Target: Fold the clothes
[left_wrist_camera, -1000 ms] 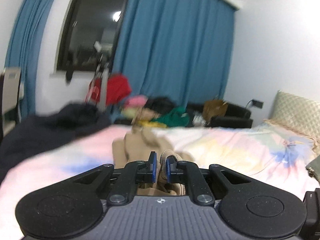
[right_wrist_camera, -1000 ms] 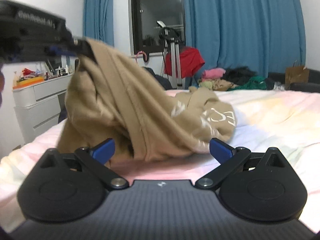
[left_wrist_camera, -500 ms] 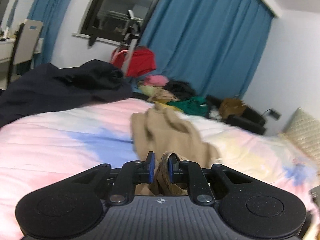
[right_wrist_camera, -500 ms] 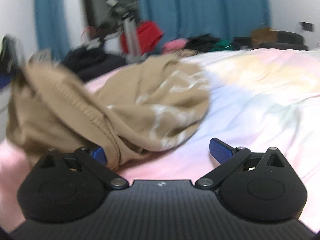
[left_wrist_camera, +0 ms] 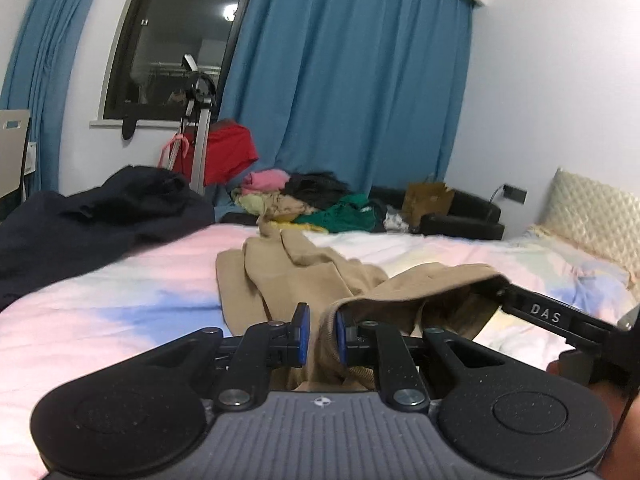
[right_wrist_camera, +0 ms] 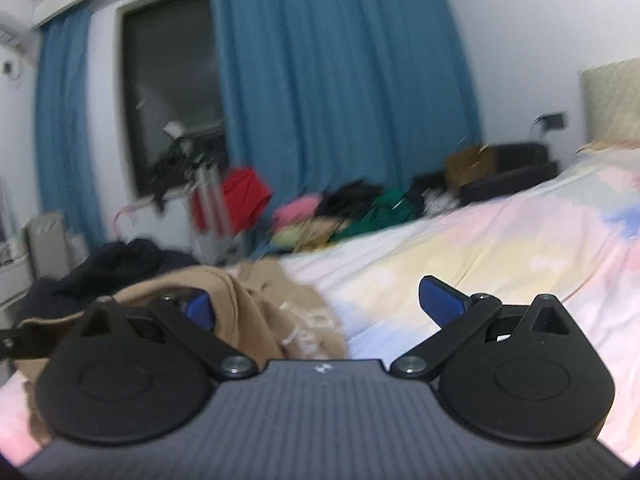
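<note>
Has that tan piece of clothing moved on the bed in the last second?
Yes. In the right wrist view the tan garment hung high, bunched against the window side; now it lies low on the bed, still pinched by the left gripper.

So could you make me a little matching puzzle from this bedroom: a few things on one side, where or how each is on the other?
Things:
1. tan knit garment
2. dark navy garment
3. red cloth
4. right gripper

States:
A. hanging on a metal stand by the window
B. fingers wide apart
C. heaped at the bed's far left
D. pinched in the left gripper

Pairs: 1-D, 2-C, 3-A, 4-B
</note>
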The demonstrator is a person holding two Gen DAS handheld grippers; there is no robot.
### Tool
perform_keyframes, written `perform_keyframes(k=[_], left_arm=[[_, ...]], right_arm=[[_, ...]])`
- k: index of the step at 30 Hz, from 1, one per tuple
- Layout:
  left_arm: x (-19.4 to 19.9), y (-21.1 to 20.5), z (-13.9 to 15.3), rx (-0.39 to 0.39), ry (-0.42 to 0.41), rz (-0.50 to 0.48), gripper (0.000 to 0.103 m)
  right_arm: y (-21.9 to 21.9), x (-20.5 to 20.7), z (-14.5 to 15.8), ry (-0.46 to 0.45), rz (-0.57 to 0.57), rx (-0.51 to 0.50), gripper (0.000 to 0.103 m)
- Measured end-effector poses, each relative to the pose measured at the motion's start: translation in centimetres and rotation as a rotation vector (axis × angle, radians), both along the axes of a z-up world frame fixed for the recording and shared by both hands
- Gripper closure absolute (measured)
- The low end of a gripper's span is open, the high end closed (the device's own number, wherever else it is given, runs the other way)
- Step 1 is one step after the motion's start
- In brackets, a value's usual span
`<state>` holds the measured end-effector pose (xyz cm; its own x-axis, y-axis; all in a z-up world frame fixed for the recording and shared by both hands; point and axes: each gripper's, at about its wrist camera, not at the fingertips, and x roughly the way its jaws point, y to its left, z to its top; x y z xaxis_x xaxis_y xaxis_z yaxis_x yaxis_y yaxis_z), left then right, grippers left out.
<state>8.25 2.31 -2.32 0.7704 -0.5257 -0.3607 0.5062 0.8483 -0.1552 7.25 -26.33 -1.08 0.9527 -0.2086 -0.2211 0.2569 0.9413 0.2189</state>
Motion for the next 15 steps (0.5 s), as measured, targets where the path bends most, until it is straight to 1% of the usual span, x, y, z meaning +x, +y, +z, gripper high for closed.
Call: perform_keyframes(k=[2,3,4,6,9,10,12,14,15], left_arm=[[0.2,-0.6,-0.7,0.011,0.025,0.0,0.088],[0.2,-0.9,-1.0,0.018,0.028,-0.003,0.088],[0.2,-1.0,-1.3,0.023,0.024,-0.009,0.092],[-0.2,-1.0,-1.3,0.006,-0.021,-0.029,0.097],[-1.5,-0.6,-0.3,-0.046,-0.121,-0.055,0.099],[-1.8,-0.5,0.2,-0.061,-0.135,-0.057,0.099],[-2.3,-0.4,0.9,-0.074,-0.132,-0.064,0.097],[-2.5,-0.5,0.7,-0.057,-0.075,-0.046,0.093],[-2.5,-0.5,0.5,-0.045,-0.041,-0.032,0.087]], right_arm=[[-0.4,1.0,-0.7,0.086,0.112,0.059,0.001],[-0.5,1.6,-1.1,0.12,0.15,0.088,0.001],[-0.5,2.0,-1.4,0.152,0.175,0.112,0.001],[-0.5,2.3,-1.9,0.168,0.166,0.123,0.001],[-0.7,2.1,-2.1,0.142,0.125,0.13,0.001],[-0.6,1.9,-2.1,0.139,0.112,0.121,0.001],[-0.6,1.2,-2.2,0.14,0.084,0.09,0.001],[-0.7,0.7,-2.3,0.141,0.06,0.073,0.001],[-1.1,0.5,-2.3,0.142,0.052,0.08,0.001]])
